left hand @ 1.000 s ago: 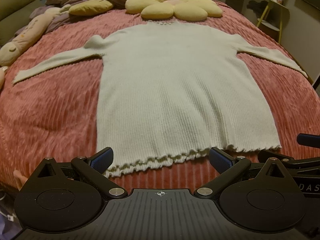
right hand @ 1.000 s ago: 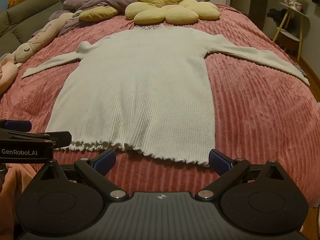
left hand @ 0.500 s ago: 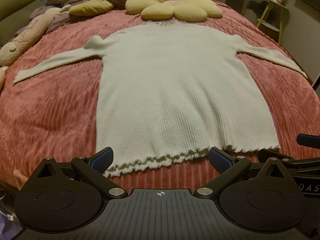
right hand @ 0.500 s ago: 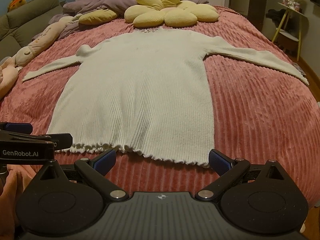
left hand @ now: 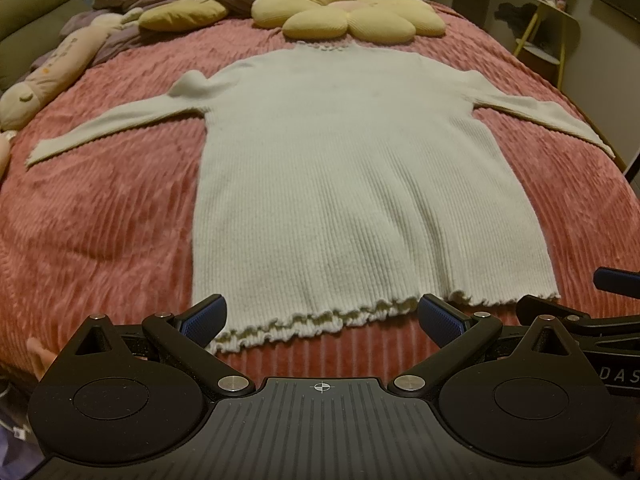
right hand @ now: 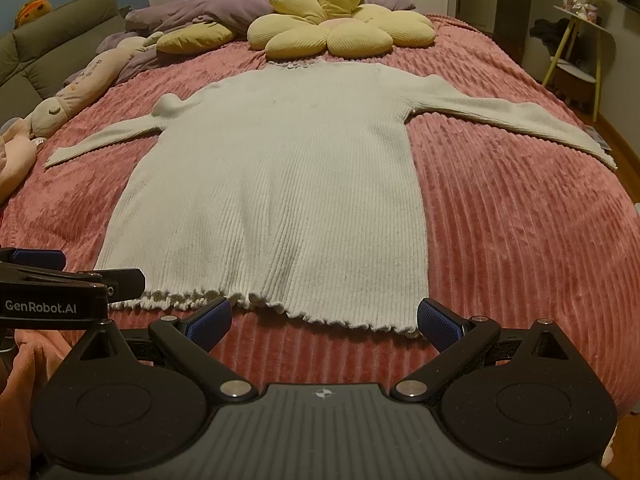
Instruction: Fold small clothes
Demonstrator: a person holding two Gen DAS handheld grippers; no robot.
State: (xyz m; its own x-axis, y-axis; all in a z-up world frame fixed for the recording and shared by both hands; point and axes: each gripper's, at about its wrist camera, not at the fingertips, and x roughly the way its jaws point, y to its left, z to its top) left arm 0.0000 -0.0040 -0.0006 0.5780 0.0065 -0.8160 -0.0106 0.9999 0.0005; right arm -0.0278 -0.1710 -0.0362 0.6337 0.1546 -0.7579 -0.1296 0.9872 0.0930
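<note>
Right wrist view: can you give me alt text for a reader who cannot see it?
A white ribbed sweater lies flat on a pink bedspread, sleeves spread, hem nearest the camera. The open right gripper hovers at the hem, empty, with the left gripper at the left edge. A yellow flower cushion sits beyond the collar.

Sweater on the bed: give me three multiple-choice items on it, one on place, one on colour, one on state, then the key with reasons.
1. What lies just beyond the collar of the white ribbed sweater?
A. flower-shaped cushion
B. laptop
C. shoe

2. What colour is the bedspread?
A. green
B. pink
C. black

3. How are both tongs?
A. shut on the hem
B. open, empty
C. shut on a sleeve

Key: A, the yellow flower-shaped cushion sits past the neckline; B, pink ribbed cover all round; B, the left tongs and right tongs are spread near the frilled hem, gripping nothing.
</note>
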